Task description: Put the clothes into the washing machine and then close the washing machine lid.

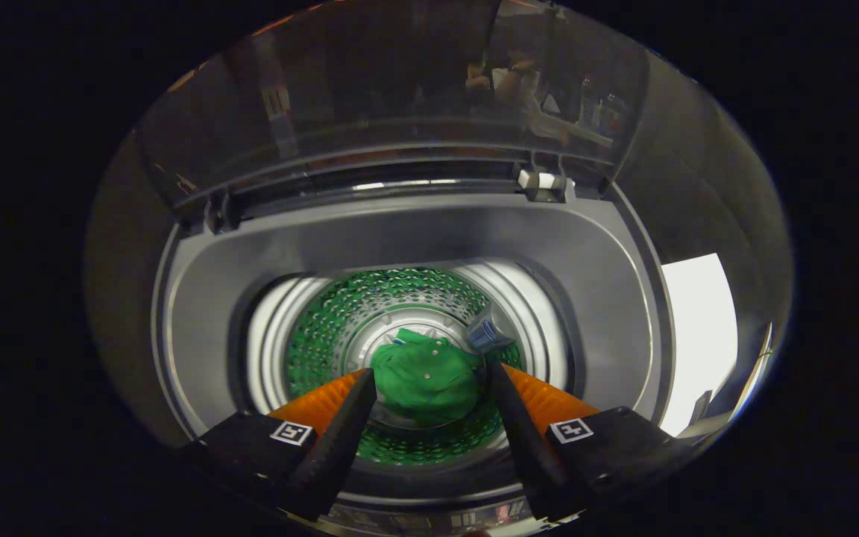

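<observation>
Washing machine (414, 231), top-loading: grey top frame, round drum (325, 335) with perforated wall lit green.

Lid (400, 97): transparent, raised upright behind the opening, hinged at the rear edge.

Clothes (426, 380): one green garment with small pale buttons, bunched at the drum bottom, seen between the fingers and below them. A small blue-and-white item (489, 333) lies just beside it.

Gripper (433, 395): fingers spread wide, nothing held, poised above the opening.

Square black-and-white marker tags (291, 432) are carried on each finger; no legible writing is found.

No readable text anywhere; gripper (429, 388), fingers apart, carries two square coded marker tags (291, 432), no letters or numbers.
</observation>
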The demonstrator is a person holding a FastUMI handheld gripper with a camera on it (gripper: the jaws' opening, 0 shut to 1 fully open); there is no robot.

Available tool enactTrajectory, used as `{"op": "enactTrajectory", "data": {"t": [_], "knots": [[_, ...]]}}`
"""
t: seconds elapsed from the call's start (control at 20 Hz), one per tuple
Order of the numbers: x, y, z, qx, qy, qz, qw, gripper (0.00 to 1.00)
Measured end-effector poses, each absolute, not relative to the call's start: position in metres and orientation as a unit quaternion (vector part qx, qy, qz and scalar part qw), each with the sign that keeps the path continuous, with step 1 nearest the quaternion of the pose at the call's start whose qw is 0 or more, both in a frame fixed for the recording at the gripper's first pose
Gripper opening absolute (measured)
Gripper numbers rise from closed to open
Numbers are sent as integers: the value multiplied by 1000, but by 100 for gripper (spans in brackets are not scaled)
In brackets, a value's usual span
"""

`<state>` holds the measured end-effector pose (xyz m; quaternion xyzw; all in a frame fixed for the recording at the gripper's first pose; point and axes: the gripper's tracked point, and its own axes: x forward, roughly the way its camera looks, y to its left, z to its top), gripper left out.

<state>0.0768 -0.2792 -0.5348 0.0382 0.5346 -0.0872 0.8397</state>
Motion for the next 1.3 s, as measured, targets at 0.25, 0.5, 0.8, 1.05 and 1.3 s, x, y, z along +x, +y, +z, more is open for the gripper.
{"op": "enactTrajectory", "data": {"t": [0.25, 0.5, 0.8, 1.05, 1.3], "knots": [[92, -289, -455, 29, 479, -69, 874, 100], [105, -312, -370, 15, 415, -70, 907, 100], [129, -312, -292, -3, 351, -54, 935, 100], [166, -304, -237, 11, 289, -48, 956, 100], [212, -298, -220, 58, 245, -52, 966, 100]]}}
